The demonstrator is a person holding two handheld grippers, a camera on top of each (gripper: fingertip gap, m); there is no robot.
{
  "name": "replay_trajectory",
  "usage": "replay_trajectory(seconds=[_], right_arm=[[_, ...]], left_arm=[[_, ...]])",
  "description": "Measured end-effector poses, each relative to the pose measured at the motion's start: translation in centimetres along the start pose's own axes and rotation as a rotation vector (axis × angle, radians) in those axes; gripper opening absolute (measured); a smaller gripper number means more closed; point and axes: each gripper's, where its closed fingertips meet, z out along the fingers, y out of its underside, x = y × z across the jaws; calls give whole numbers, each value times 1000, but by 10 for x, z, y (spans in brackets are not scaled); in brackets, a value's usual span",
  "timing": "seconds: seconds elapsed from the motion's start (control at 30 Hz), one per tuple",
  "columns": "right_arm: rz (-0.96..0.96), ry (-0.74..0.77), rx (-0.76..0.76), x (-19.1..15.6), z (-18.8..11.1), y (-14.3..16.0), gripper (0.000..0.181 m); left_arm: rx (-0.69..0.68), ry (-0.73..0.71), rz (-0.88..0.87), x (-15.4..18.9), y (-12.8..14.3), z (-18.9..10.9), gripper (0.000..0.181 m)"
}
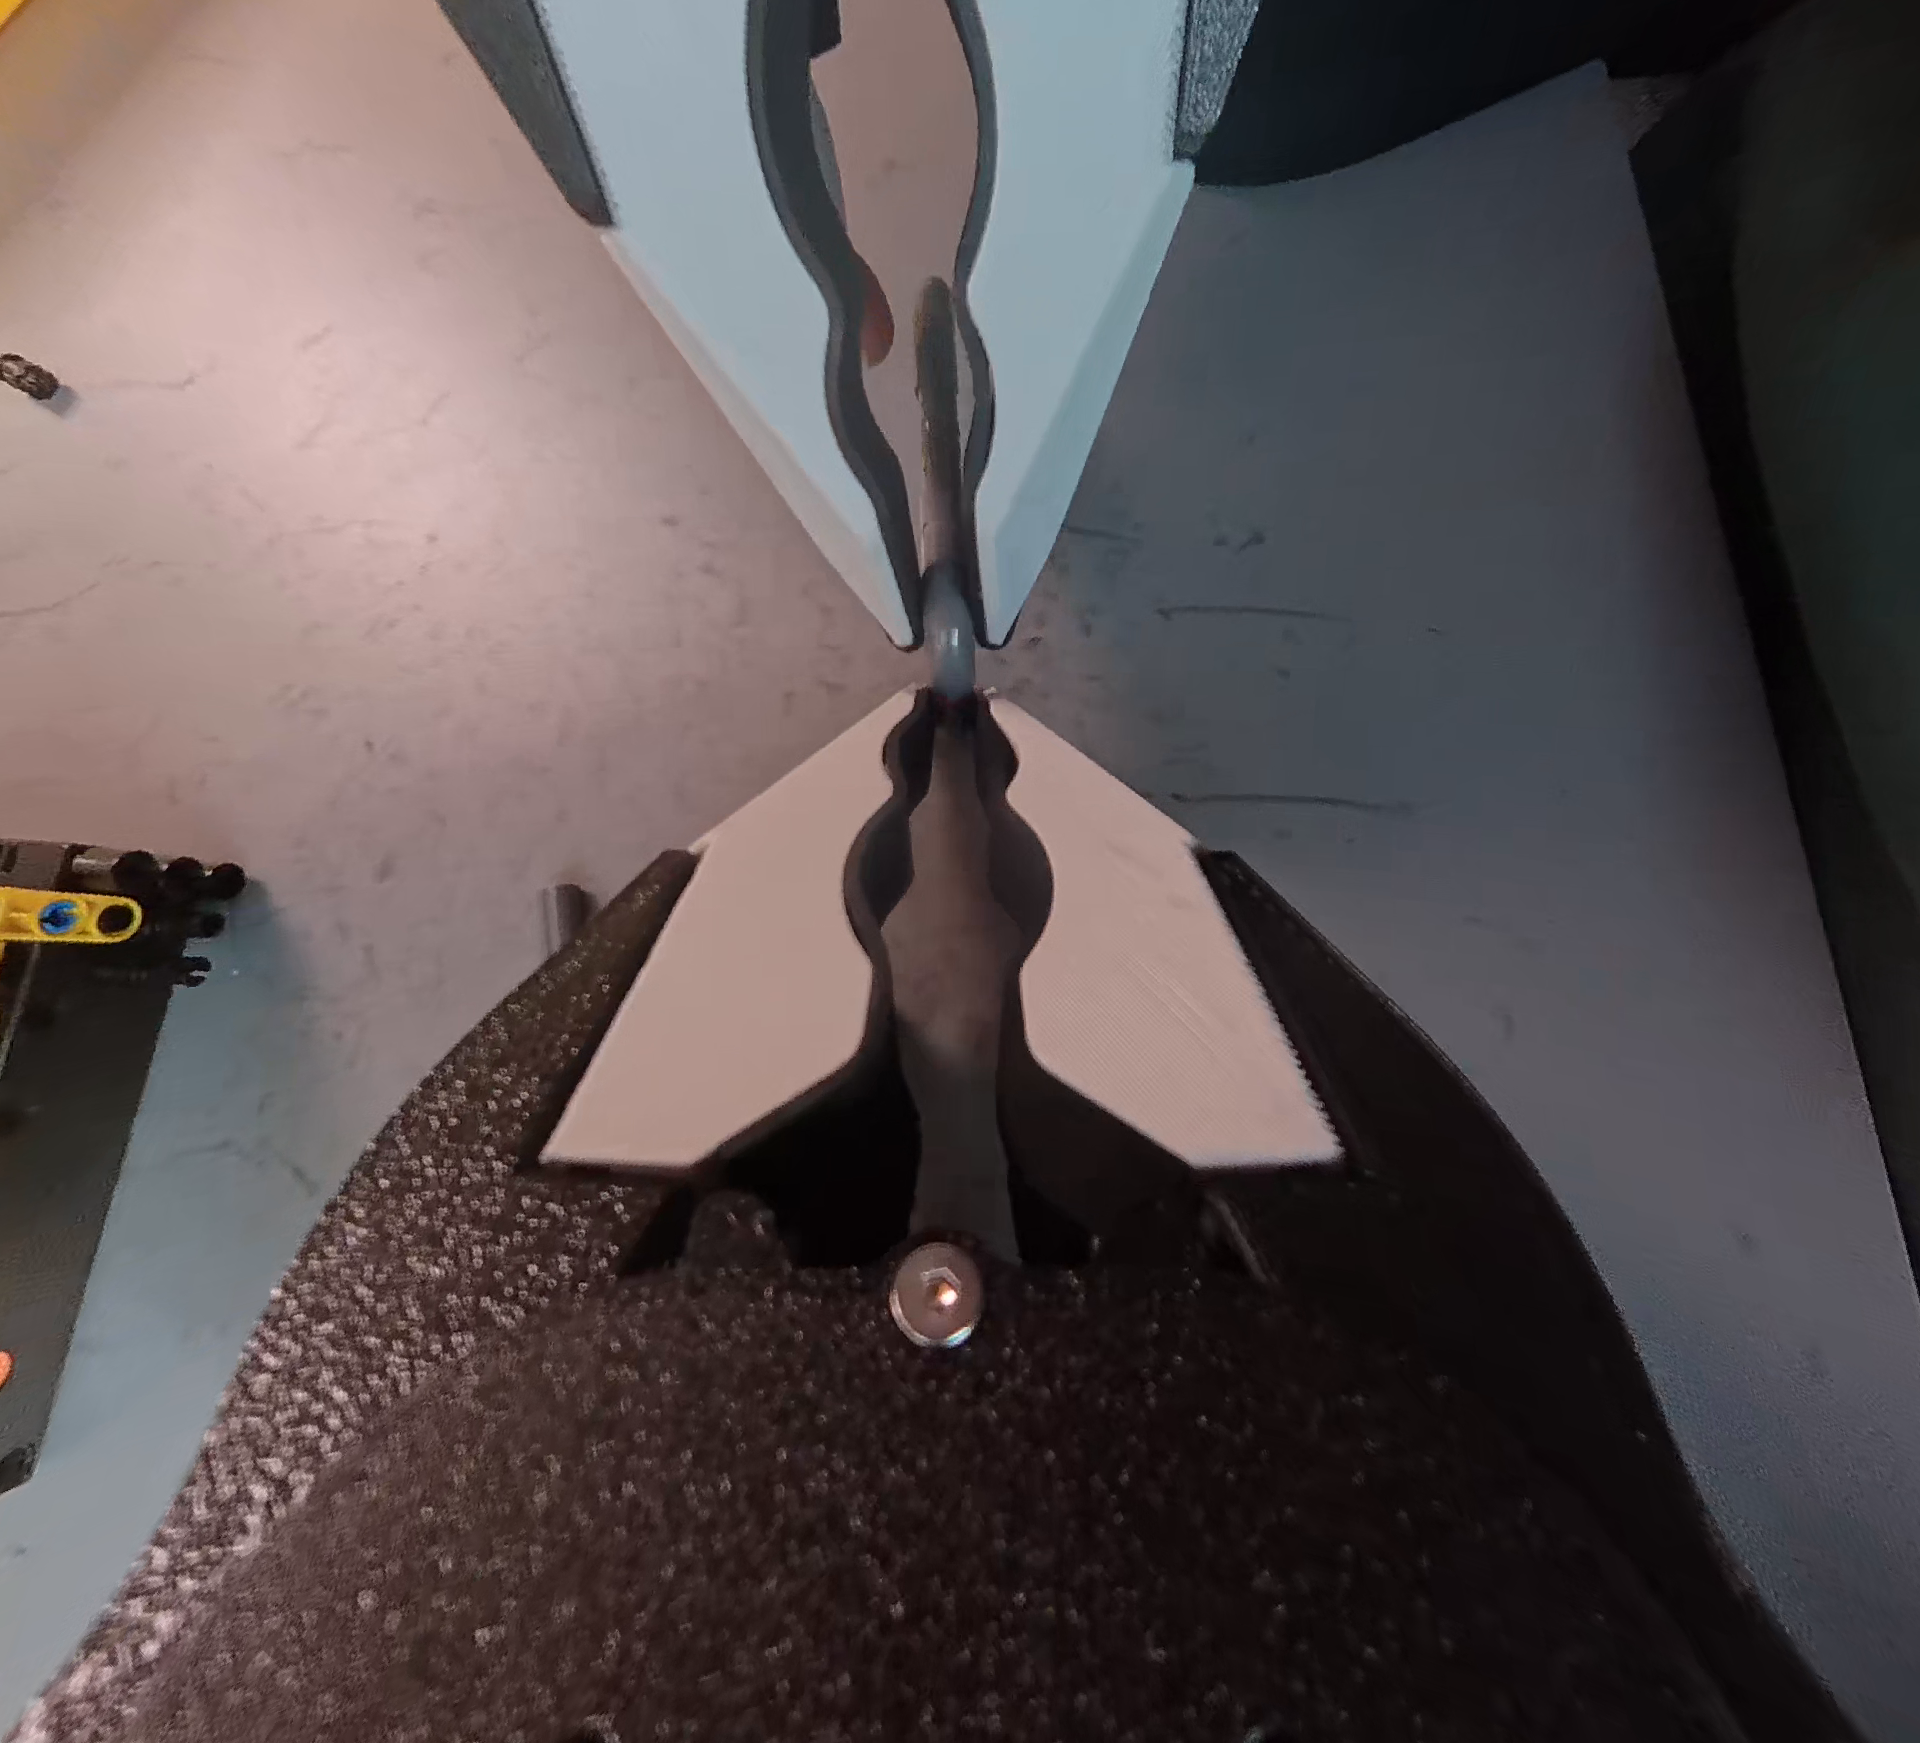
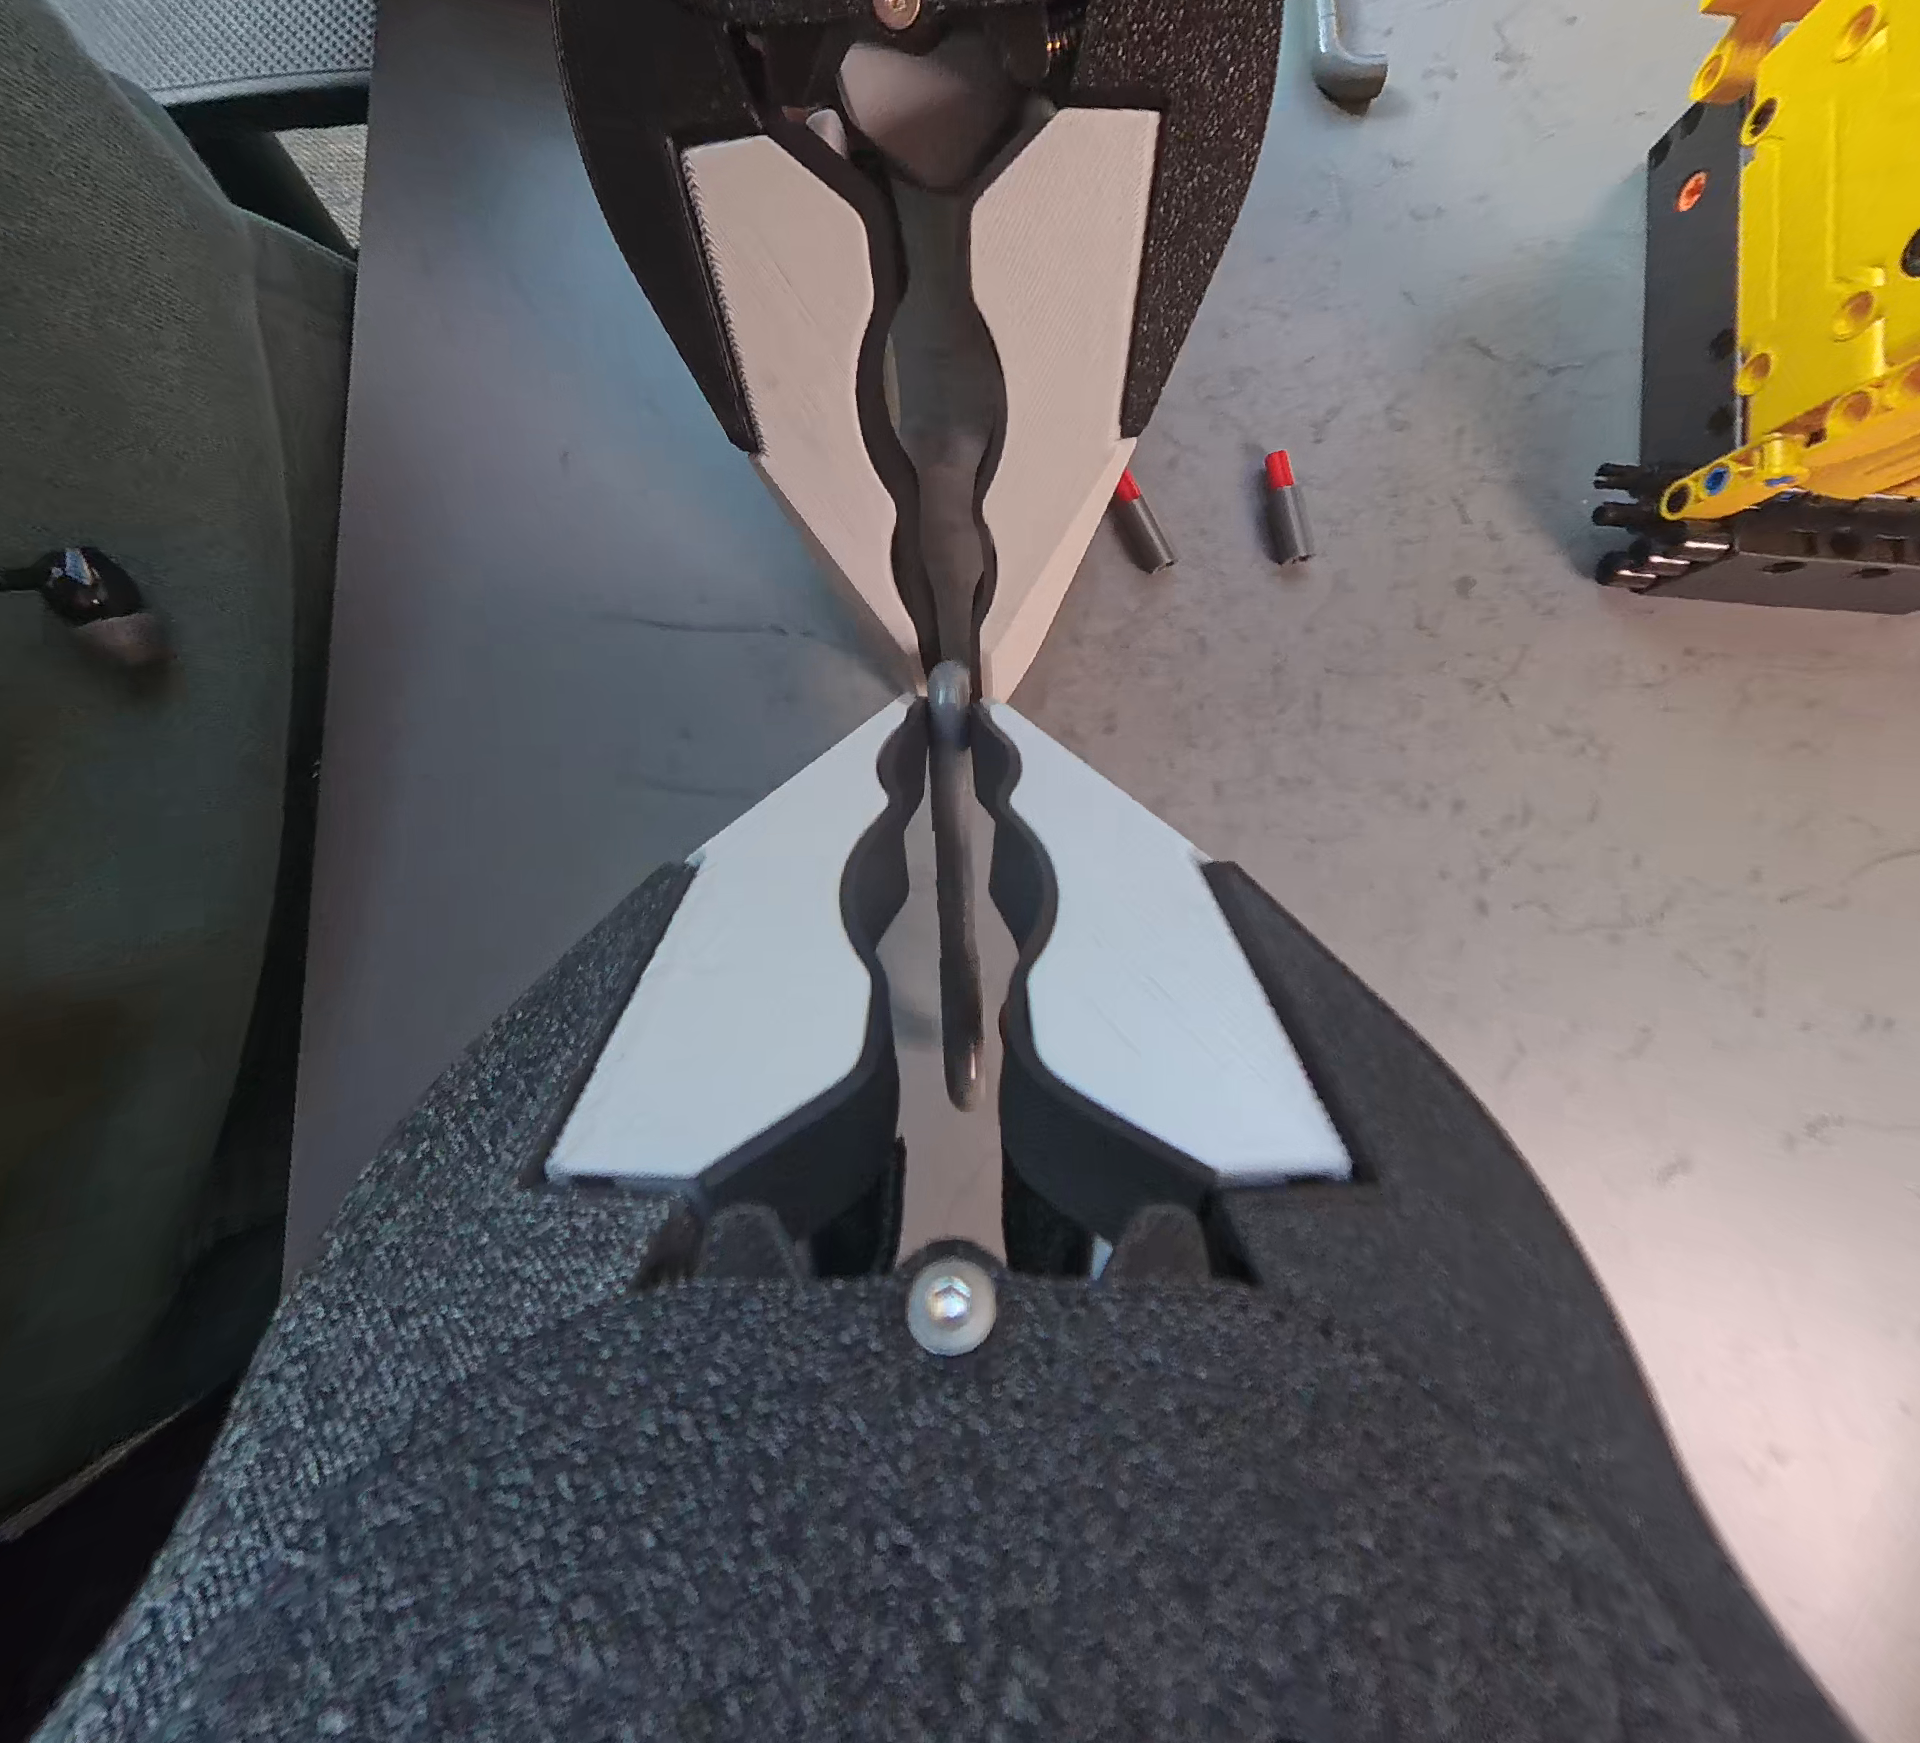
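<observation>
Both grippers point(image 1: 951, 706) point(image 2: 948, 706) pinch grey beam point(image 2: 951, 696) (tip-to-tip).

Grey part point(image 2: 951, 706), yellow model point(image 2: 1829, 218)

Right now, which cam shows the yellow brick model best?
Right wrist view: the yellow brick model fills the upper right edge, its yellow body and black base both visible, though cropped. The left wrist view catches only a corner of it at the left edge, a yellow beam and black pins.
</observation>
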Motion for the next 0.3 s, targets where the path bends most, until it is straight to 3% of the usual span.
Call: replay_trajectory(seconds=[0.3], right_arm=[[-55,8,-109,1,4,-4,6]], left_arm=[[11,10,-23,-1,0,1,6]])
